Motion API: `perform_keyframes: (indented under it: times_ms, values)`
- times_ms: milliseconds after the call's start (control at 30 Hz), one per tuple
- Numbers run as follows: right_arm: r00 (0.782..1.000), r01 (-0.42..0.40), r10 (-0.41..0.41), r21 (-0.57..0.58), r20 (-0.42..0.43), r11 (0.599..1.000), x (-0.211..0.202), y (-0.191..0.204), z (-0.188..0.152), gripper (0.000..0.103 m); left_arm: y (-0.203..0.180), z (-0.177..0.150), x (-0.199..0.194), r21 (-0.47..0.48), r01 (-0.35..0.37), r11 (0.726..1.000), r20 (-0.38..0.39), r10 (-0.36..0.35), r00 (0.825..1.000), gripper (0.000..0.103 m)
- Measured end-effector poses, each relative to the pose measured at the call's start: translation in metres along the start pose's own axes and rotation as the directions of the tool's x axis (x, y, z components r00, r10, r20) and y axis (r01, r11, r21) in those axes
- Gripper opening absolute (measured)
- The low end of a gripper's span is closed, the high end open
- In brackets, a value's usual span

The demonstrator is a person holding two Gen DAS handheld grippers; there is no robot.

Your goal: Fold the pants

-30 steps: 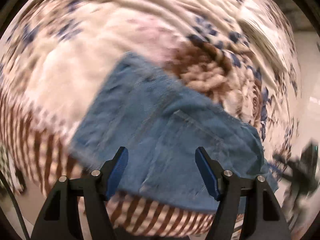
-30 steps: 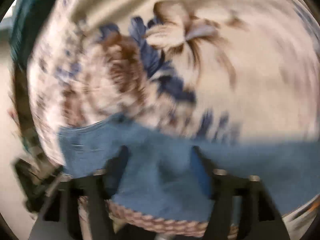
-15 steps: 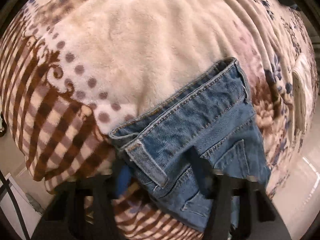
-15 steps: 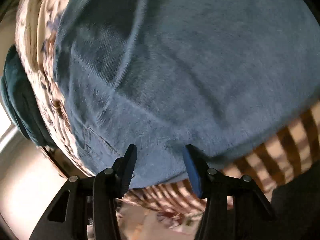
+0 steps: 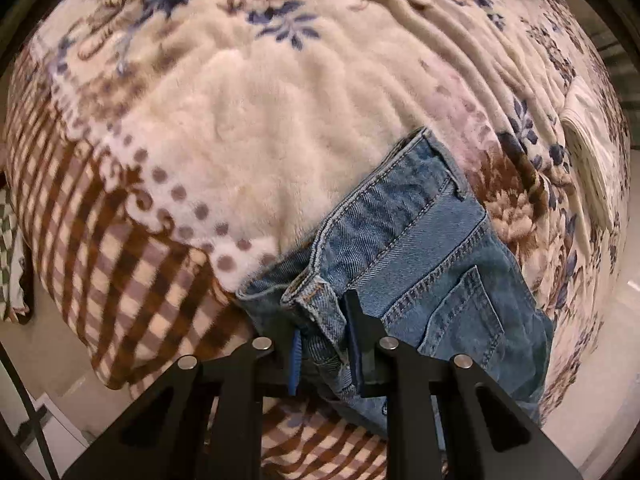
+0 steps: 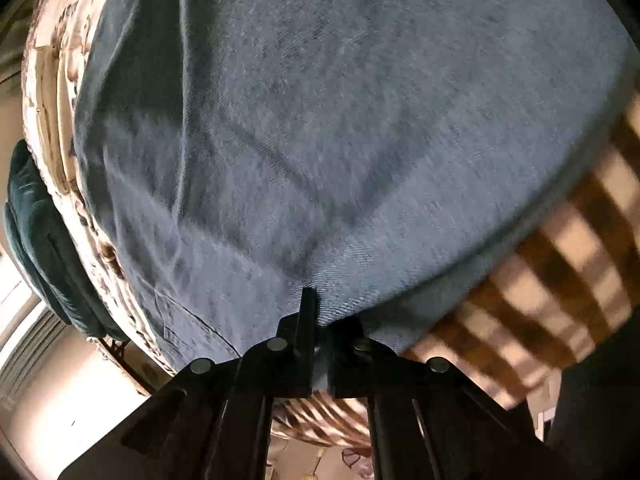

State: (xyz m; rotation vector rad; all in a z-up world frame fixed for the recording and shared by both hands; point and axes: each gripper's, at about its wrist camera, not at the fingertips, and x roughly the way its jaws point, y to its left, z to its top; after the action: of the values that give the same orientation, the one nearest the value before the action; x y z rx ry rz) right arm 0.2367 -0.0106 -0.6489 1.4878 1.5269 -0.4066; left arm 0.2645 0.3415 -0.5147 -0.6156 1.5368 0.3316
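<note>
Blue denim pants (image 5: 424,256) lie on a plush blanket (image 5: 248,128) with the waistband and a back pocket facing up. My left gripper (image 5: 322,336) is shut on the near corner of the waistband. In the right wrist view the pants (image 6: 340,128) fill most of the frame, lying flat. My right gripper (image 6: 318,320) is shut on the near edge of the denim, jaws almost together with cloth pinched between them.
The blanket has a cream middle, blue-brown flowers and a brown checked border (image 5: 120,264) that hangs over the bed edge. A dark green cushion (image 6: 36,236) sits at the far left edge. Pale floor (image 6: 52,392) lies below the bed.
Both grippers have closed on the pants: the left on the waistband corner, the right on the denim's near edge. Both cameras moved in close from a blurred sweep.
</note>
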Motion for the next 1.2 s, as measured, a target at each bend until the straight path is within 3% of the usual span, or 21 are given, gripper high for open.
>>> perform_keyframes:
  times_ms: [167,300,400,467,533,600,667,733,767,800,867,967,1033,1100,1133,1200]
  values:
    - [0.999,0.03,-0.033,-0.11,-0.021,0.993,-0.026,0.007,-0.038,0.005,0.003,0.004,-0.003,0.039,-0.042,0.998,0.03,0.041,0.999,0.016]
    - [0.99,0.102,-0.112,-0.108,-0.088,0.989,0.012,-0.003,-0.035,0.008,0.013,0.005,0.019,0.026,-0.061,0.998,-0.004,0.061,0.998,0.02]
    - [0.971,0.132,-0.15,-0.108,-0.187,0.985,0.041,0.006,-0.019,0.034,0.016,0.001,0.015,0.031,-0.088,0.996,-0.059,0.09,0.994,0.026]
    - [0.96,0.091,-0.119,-0.12,-0.252,0.989,0.032,0.014,-0.017,0.061,0.007,-0.013,-0.007,0.069,-0.112,0.991,-0.021,0.114,0.993,0.03]
    - [0.95,0.122,-0.185,-0.246,-0.251,0.962,0.007,0.037,-0.02,0.062,-0.017,-0.033,-0.027,0.17,-0.115,0.979,0.024,0.112,0.993,0.033]
    - [0.951,0.112,-0.23,-0.461,-0.208,0.88,-0.017,0.082,-0.026,0.062,-0.049,-0.051,-0.033,0.275,-0.096,0.957,0.044,0.087,0.995,0.045]
    - [0.951,0.137,-0.289,-0.698,-0.105,0.703,-0.033,0.139,-0.033,0.062,-0.094,-0.065,-0.024,0.384,-0.038,0.923,0.038,0.025,0.999,0.047]
    - [0.938,0.147,-0.342,-0.835,-0.052,0.53,-0.023,0.181,-0.034,0.061,-0.131,-0.065,-0.005,0.421,0.025,0.906,-0.002,-0.026,1.0,0.047]
    - [0.924,0.157,-0.379,-0.863,-0.043,0.48,-0.012,0.192,-0.03,0.06,-0.151,-0.063,0.008,0.429,0.062,0.901,-0.028,-0.055,0.998,0.047]
    - [0.91,0.195,-0.413,-0.864,-0.016,0.463,0.0,0.202,-0.018,0.056,-0.17,-0.059,0.023,0.435,0.076,0.897,-0.044,-0.063,0.997,0.047]
    - [0.907,0.234,-0.421,-0.842,0.009,0.486,0.016,0.21,0.011,0.014,-0.199,-0.053,0.052,0.444,0.127,0.887,-0.103,-0.09,0.991,0.047]
    - [0.907,0.373,-0.385,-0.755,0.174,0.538,0.009,0.21,0.063,0.006,-0.217,-0.042,0.084,0.452,0.11,0.885,-0.13,-0.057,0.99,0.047]
    - [0.875,0.457,-0.421,-0.696,0.239,0.554,0.007,0.202,0.093,0.006,-0.213,-0.033,0.094,0.422,0.112,0.9,-0.14,-0.058,0.988,0.047]
    - [0.896,0.404,-0.409,-0.706,0.176,0.582,0.001,0.206,0.098,0.011,-0.208,-0.025,0.093,0.395,0.12,0.911,-0.137,-0.071,0.988,0.047]
    - [0.904,0.382,-0.394,-0.724,0.164,0.574,-0.004,0.211,0.094,0.016,-0.208,-0.023,0.094,0.385,0.124,0.914,-0.137,-0.076,0.988,0.047]
    - [0.929,0.296,-0.353,-0.795,0.111,0.53,-0.009,0.229,0.077,0.04,-0.208,-0.021,0.092,0.373,0.122,0.92,-0.127,-0.08,0.989,0.047]
